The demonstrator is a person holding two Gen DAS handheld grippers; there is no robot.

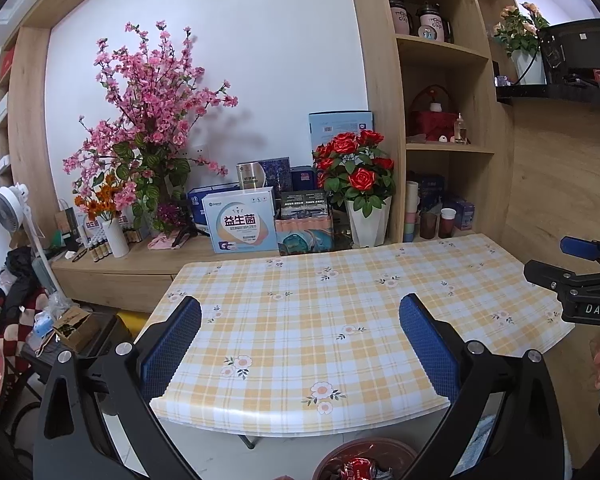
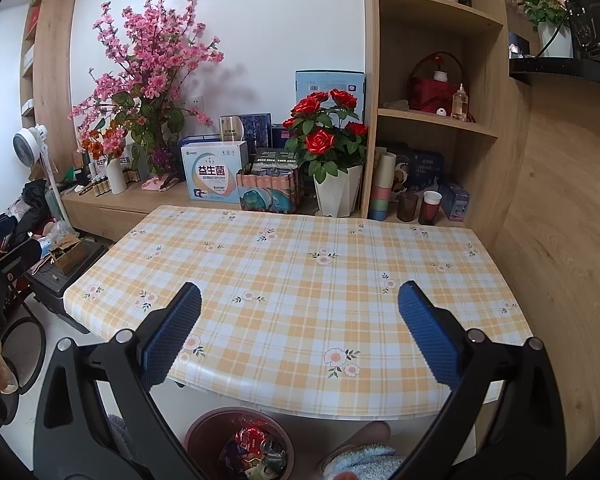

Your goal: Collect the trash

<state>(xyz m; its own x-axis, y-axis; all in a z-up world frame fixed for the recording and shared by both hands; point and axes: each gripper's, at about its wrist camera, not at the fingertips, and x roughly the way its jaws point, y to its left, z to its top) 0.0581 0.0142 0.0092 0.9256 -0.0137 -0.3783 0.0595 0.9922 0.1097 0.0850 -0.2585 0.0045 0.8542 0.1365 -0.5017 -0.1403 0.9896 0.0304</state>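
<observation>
A dark red bin [image 2: 204,436] stands on the floor below the table's near edge, holding crumpled wrappers and a red can [image 2: 252,442]; its rim [image 1: 336,450] shows at the bottom of the left wrist view. The table [image 2: 300,280] wears a yellow checked cloth with flowers and carries no trash. My left gripper [image 1: 300,344] hovers open over the table's near edge, nothing between its blue pads. My right gripper [image 2: 300,334] is open too, above the near edge and the bin. The right gripper [image 1: 580,276] also appears at the right of the left wrist view.
Behind the table a low wooden counter [image 2: 112,200] holds boxes, a pot of red roses [image 2: 336,152] and pink blossom branches [image 2: 148,60]. Shelves [image 2: 436,120] with cups rise at the right. A fan [image 2: 32,144] and clutter stand at the left. A slippered foot [image 2: 364,456] rests beside the bin.
</observation>
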